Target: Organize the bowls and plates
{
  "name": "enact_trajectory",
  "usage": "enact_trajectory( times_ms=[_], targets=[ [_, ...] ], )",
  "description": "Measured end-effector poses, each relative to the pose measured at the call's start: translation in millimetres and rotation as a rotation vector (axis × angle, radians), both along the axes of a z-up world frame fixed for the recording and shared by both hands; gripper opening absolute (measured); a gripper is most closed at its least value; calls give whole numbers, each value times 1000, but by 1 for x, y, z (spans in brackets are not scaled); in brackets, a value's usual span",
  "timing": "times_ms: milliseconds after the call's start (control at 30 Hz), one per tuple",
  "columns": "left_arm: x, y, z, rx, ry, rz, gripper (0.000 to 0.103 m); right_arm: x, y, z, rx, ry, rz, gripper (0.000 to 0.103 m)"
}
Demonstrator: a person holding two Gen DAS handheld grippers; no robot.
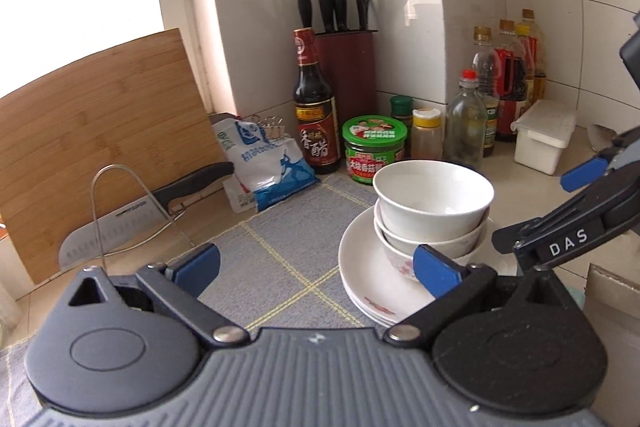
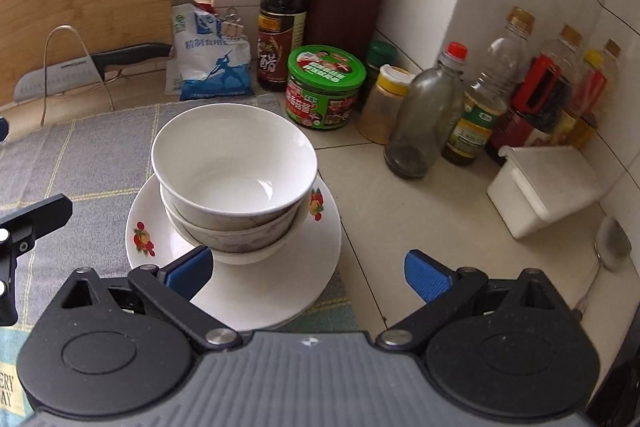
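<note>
Three white bowls [image 1: 434,201] sit nested on a stack of white plates [image 1: 366,277] with fruit prints, on a grey checked mat [image 1: 276,247]. The same bowls [image 2: 234,163] and plates [image 2: 320,243] fill the middle of the right wrist view. My left gripper [image 1: 316,267] is open and empty, just short of the stack, with its right pad [image 1: 434,269] in front of the lowest bowl. My right gripper [image 2: 308,273] is open and empty over the near rim of the plates. The right gripper's body also shows at the right of the left wrist view [image 1: 580,203].
A wire rack [image 1: 120,211], a cleaver [image 1: 132,215] and a wooden board [image 1: 100,131] stand at the left. A salt bag [image 1: 264,163], vinegar bottle [image 1: 314,107], knife block [image 1: 348,67], green jar [image 1: 374,149], several bottles [image 2: 472,103], a white box [image 2: 548,187] and a spoon [image 2: 610,247] line the walls.
</note>
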State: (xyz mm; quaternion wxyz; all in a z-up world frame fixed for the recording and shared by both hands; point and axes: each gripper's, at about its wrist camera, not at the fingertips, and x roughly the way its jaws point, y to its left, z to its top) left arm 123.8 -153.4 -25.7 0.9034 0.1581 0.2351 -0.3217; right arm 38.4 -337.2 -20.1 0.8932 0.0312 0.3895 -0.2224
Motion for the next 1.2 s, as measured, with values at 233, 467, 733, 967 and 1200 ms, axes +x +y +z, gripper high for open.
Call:
enact_trajectory(
  times_ms=[233,467,733,967,1200],
  targets=[
    [-21,23,20,15,30,19,102,-31,36,13,21,-56,-112,103],
    [-25,37,39,-5,32,45,102,-48,62,33,-8,-111,-157,103],
    [-24,41,44,-25,48,47,102,-54,76,48,-48,-170,-167,103],
    [-24,39,44,-29,71,45,102,-53,77,50,-56,-168,-165,103],
    [-23,36,43,-30,77,53,102,-54,76,50,-60,-167,-158,103]
  ],
)
